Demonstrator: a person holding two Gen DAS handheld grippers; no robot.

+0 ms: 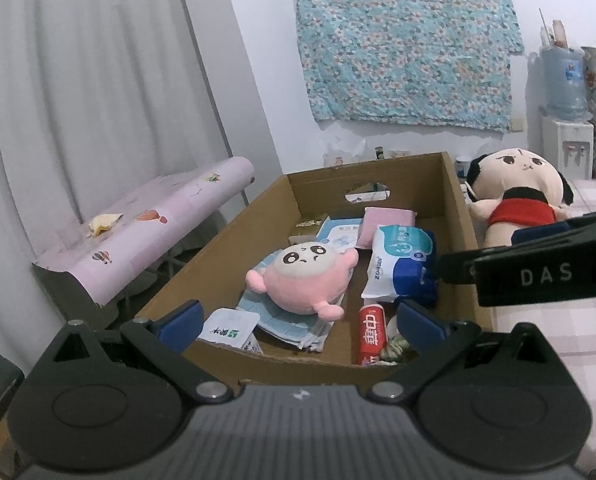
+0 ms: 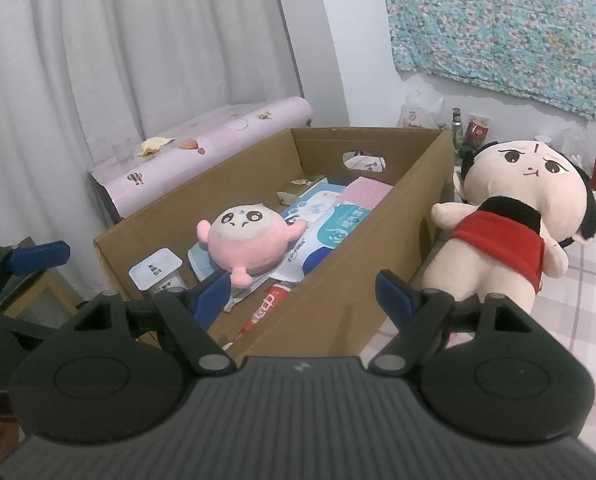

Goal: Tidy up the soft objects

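Observation:
A cardboard box (image 1: 242, 216) (image 2: 349, 280) stands on the checked bed. A pink round plush (image 1: 301, 276) (image 2: 246, 240) lies in it on blue cloths, beside a wet-wipes pack (image 1: 401, 264) (image 2: 329, 232), a red toothpaste tube (image 1: 371, 334) and a pink sponge (image 1: 385, 224). A big doll in a red top (image 1: 513, 196) (image 2: 513, 224) lies on the bed right of the box. My left gripper (image 1: 298, 324) is open and empty over the box's near end. My right gripper (image 2: 303, 292) is open and empty above the box's right wall; it shows at the right in the left wrist view (image 1: 537, 272).
A pink patterned roll (image 1: 150, 232) (image 2: 202, 148) lies on a low stand left of the box. White curtains hang behind. A floral cloth (image 1: 405, 40) is on the wall. A water dispenser (image 1: 565, 120) and bottles (image 2: 473, 132) stand at the back right.

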